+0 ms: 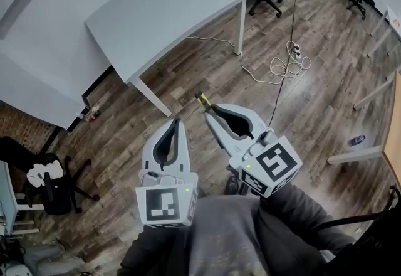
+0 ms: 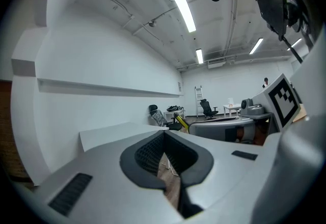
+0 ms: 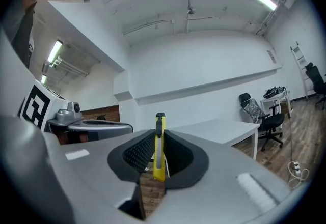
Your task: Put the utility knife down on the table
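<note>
The right claw (image 1: 211, 110) is clamped on the slim yellow utility knife (image 3: 159, 147). Ribbed black pads (image 3: 135, 154) press its flat sides, and its dark tip pokes past them above the wood-plank floor (image 1: 188, 77). The left claw (image 1: 176, 123) has its curved grey jaws closed on nothing, and the smooth white worktop (image 1: 163, 11) stands well ahead.

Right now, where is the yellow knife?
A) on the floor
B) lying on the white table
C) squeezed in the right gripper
C: the right gripper has its jaws closed on the yellow utility knife, held in the air short of the white table.
</note>
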A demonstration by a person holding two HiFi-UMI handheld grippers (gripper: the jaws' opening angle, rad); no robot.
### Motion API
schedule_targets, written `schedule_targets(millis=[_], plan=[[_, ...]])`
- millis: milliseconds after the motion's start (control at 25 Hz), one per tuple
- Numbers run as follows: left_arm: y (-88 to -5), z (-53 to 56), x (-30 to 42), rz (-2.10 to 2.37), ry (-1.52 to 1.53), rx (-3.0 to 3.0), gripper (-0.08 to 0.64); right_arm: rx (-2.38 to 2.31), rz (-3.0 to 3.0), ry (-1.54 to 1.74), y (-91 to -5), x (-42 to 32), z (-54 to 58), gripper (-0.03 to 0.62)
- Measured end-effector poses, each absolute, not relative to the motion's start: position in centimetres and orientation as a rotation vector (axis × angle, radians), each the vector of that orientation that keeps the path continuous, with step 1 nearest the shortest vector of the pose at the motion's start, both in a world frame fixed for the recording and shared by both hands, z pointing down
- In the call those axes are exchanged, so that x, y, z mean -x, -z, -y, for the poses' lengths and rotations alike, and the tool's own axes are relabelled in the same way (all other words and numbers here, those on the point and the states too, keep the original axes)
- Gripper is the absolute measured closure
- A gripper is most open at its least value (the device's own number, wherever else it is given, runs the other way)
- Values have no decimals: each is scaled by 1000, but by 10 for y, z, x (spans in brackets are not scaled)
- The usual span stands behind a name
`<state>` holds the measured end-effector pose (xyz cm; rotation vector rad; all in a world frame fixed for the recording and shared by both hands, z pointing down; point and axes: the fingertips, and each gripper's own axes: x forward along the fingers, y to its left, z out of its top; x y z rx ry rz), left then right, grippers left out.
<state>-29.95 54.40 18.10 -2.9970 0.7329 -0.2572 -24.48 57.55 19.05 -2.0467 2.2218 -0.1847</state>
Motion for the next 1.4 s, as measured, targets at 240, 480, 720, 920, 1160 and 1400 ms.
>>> schedule_targets(millis=[240, 480, 720, 920, 1160, 1400], plan=[[-199, -546, 303, -788, 322, 3007, 557, 2006, -2234, 208, -197, 244, -578, 541], [-207, -527, 298, -819, 316, 3012, 557, 1993, -2255, 223, -205, 239, -560, 541], [-207, -479, 277, -807, 282, 3041, 557, 2025, -2265, 224, -206, 222, -516, 541], [-204, -429, 265, -799, 242, 3047, 557, 2050, -2274, 214, -209, 211, -470, 541], [-207, -371, 253, -769, 232, 3073, 558, 2078, -2277, 236, -213, 202, -411, 541], [-210, -328, 250, -776, 186, 3100, 558, 2095, -2287, 241, -212, 199, -372, 541]])
